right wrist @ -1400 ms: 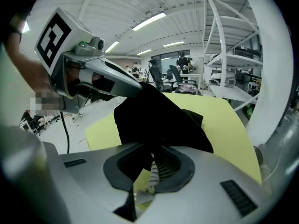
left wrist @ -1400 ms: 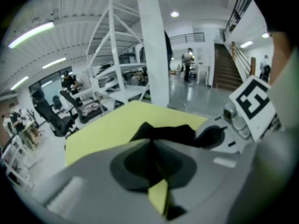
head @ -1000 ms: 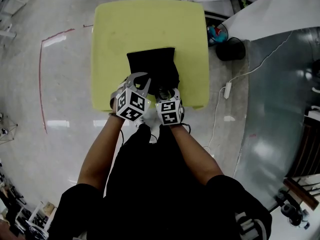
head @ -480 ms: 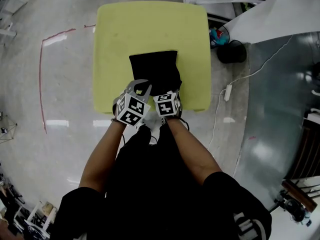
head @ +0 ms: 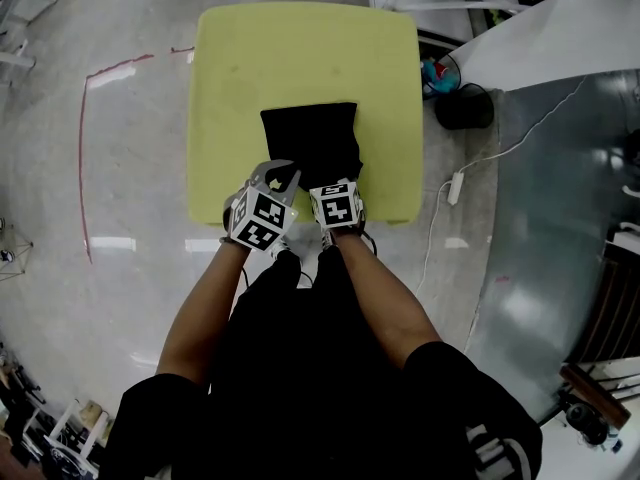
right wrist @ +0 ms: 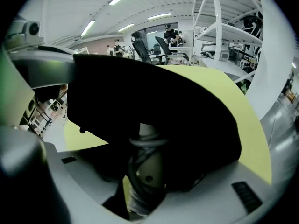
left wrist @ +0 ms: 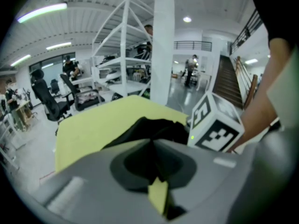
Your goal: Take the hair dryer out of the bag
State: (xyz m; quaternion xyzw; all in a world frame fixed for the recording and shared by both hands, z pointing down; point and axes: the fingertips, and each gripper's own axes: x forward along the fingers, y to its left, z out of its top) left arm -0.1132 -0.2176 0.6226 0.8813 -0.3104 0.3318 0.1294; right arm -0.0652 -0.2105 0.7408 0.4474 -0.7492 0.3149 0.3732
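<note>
A: Head view?
B: One table (head: pixel 230 68) with one bag (head: pixel 310 133) on it. Two grippers at the bag's near edge: left gripper (head: pixel 280 171), right gripper (head: pixel 337 190). No dryer seen from here.
A: Left gripper view?
B: Jaws clenched, probably on the bag's rim, but the fabric is too dark to be sure.
A: Right gripper view?
B: Jaws apart, just been closing. One dryer (right wrist: pixel 148 167) stands handle-first between them, cord (right wrist: pixel 148 141) wound round it, inside the bag mouth. Not gripped.
A: Progress?
B: Early. Dryer reached; the grip and pull-out are left.
</note>
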